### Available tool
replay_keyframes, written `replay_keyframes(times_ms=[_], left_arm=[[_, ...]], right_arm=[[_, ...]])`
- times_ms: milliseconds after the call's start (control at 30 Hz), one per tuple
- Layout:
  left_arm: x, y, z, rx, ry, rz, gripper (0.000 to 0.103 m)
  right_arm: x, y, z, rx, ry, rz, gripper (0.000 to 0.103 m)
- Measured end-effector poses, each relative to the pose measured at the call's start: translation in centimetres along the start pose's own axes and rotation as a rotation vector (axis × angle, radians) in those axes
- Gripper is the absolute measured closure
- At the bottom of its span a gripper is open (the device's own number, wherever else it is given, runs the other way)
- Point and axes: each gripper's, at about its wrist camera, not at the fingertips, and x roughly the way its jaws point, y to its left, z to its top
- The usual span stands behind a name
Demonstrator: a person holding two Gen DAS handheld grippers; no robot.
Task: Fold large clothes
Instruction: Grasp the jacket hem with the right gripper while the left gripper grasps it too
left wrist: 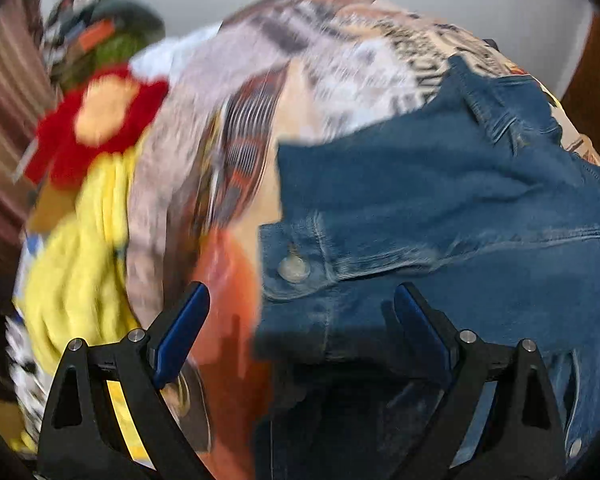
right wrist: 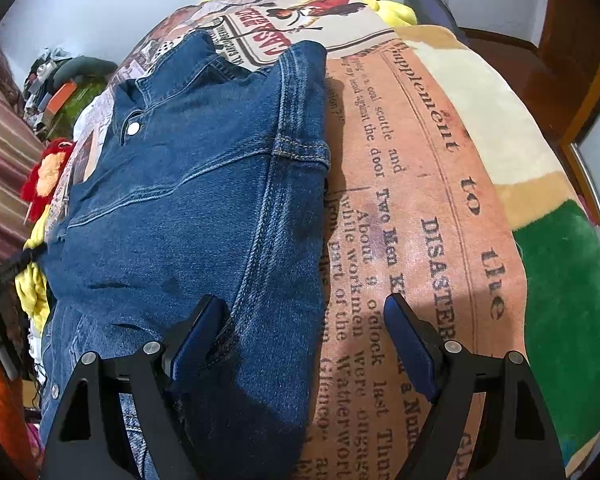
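Now we have the denim jacket [right wrist: 196, 216] lying on the printed blanket [right wrist: 416, 208] that covers the bed, partly folded, with its long folded edge running toward us in the right wrist view. Our right gripper [right wrist: 306, 344] hangs over that edge with the jaws wide apart and nothing between the pads. Our left gripper [left wrist: 302, 330] is also spread wide and empty, just above the buttoned cuff [left wrist: 294, 266] at the other side of the jacket.

We think 2 things could go wrong. The denim is thick and layered, so a pinch may catch only the top layer and the fold below may slide open. Also the blanket is soft, and a low grasp could take the blanket together with the jacket.

Around it there is much clutter: a yellow cloth [left wrist: 76, 264] and a red plush toy [left wrist: 96, 120] lie close to the left side, so the space for the fold is narrow there.
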Motion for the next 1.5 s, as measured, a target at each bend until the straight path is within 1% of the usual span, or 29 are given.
replay_keyframes(times_ms=[33,100,167,200,267,367,433,567,633,667,700,733,800,833,867,900,933,1000,1033,1133,1233,1300,1367,1433,1500], left_arm=[[0.2,0.9,-0.6,-0.036,0.019,-0.029,0.008],[0.1,2.1,-1.0,-0.093,0.032,-0.081,0.008],[-0.5,3.3,-1.1,-0.149,0.015,-0.143,0.008],[-1.0,3.8,-1.0,-0.172,-0.001,-0.17,0.008],[-1.5,4.3,-0.6,-0.195,-0.023,-0.201,0.008],[-1.6,4.2,0.6,-0.19,-0.037,-0.184,0.008],[-1.0,3.5,1.4,-0.164,-0.029,-0.167,0.008],[1.3,2.2,2.1,-0.112,0.012,-0.141,0.008],[2.8,1.6,2.2,-0.101,0.046,-0.131,0.008],[3.7,1.2,2.2,-0.093,0.064,-0.127,0.008],[4.3,1.0,2.1,-0.086,0.076,-0.119,0.008],[4.8,0.8,2.0,-0.077,0.086,-0.108,0.008],[5.4,0.5,1.6,-0.069,0.095,-0.106,0.008],[5.6,0.6,1.5,-0.074,0.095,-0.111,0.008],[5.6,0.7,1.4,-0.08,0.092,-0.117,0.008],[5.5,0.8,1.4,-0.083,0.092,-0.12,0.008],[5.4,0.9,1.4,-0.084,0.092,-0.121,0.008],[5.0,1.1,1.5,-0.071,0.087,-0.103,0.008],[4.8,1.1,1.7,-0.062,0.08,-0.095,0.008],[4.0,1.4,2.5,-0.052,0.05,-0.076,0.008],[3.8,2.4,3.9,-0.075,0.022,-0.077,0.008],[4.3,3.1,5.1,-0.101,0.023,-0.101,0.008],[5.3,3.5,6.1,-0.126,0.038,-0.13,0.008],[6.6,3.9,7.2,-0.157,0.067,-0.169,0.008],[8.4,4.2,8.2,-0.205,0.103,-0.238,0.011]], right_arm=[[0.0,0.0,0.0,0.004,0.004,-0.003,0.021],[-0.1,0.0,0.2,0.009,0.013,-0.01,0.021],[-0.3,0.0,0.5,0.018,0.018,-0.024,0.021],[-0.6,0.0,0.7,0.023,0.008,-0.034,0.021],[-1.5,0.0,1.3,0.023,-0.029,-0.069,0.021],[-2.9,0.2,2.7,0.01,-0.084,-0.084,0.021],[-3.5,0.3,4.1,0.007,-0.115,-0.087,0.021],[-2.8,0.4,6.8,0.003,-0.133,-0.064,0.021],[-1.7,0.4,8.0,0.008,-0.114,-0.055,0.021],[-0.9,0.3,8.7,0.014,-0.096,-0.043,0.023],[-0.1,0.3,9.2,0.02,-0.079,-0.03,0.03],[0.7,0.2,9.7,0.029,-0.065,-0.018,0.034],[2.4,-0.4,10.6,0.062,-0.033,0.009,0.053],[3.2,-0.7,11.0,0.082,-0.02,0.041,0.059],[3.8,-1.0,11.3,0.092,-0.011,0.066,0.07],[4.1,-1.1,11.5,0.093,-0.01,0.075,0.073],[4.3,-1.1,11.8,0.087,-0.014,0.073,0.075],[4.2,-0.7,12.3,0.047,-0.03,0.039,0.08],[4.2,-0.5,12.5,0.027,-0.034,0.022,0.08],[4.6,-0.4,13.3,-0.014,-0.04,-0.05,0.081],[4.9,-0.6,13.5,-0.022,-0.039,-0.056,0.08],[4.3,-0.5,13.5,-0.029,-0.052,-0.058,0.08],[3.8,-0.5,13.7,-0.017,-0.044,-0.051,0.08],[4.0,-0.8,14.0,0.018,-0.009,-0.036,0.079],[4.6,-1.1,14.2,0.054,0.029,-0.018,0.079]])
